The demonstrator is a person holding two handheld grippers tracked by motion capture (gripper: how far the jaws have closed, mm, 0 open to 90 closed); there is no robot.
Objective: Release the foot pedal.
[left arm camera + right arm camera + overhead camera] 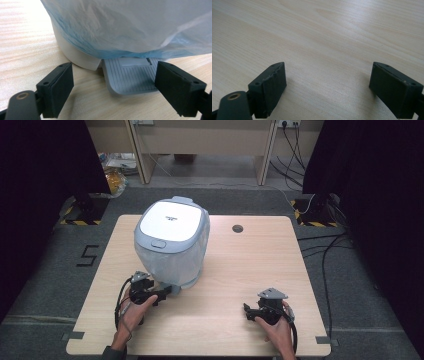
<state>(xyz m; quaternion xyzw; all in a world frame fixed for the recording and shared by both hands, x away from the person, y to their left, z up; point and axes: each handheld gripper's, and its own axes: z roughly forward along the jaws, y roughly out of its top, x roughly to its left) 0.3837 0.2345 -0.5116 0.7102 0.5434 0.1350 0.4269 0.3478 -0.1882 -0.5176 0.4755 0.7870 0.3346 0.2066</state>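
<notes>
Left gripper (115, 85) (open) at bin pedal (132, 77)

Table (240, 270): light wood top with rounded corners, standing on grey carpet floor (345, 285).
Hole (237, 228): small round opening at 12 o'clock from the table centre.
Bin (171, 245): grey-white pedal bin with a bag, at 10 o'clock.
Pedal (132, 77): ribbed grey, on the wood.

Readable marks: one floor numeral

Black "5" (89, 255) marked on grey floor left of table (260, 270); small dark print on bin lid (171, 218) too tiny to read.
</notes>
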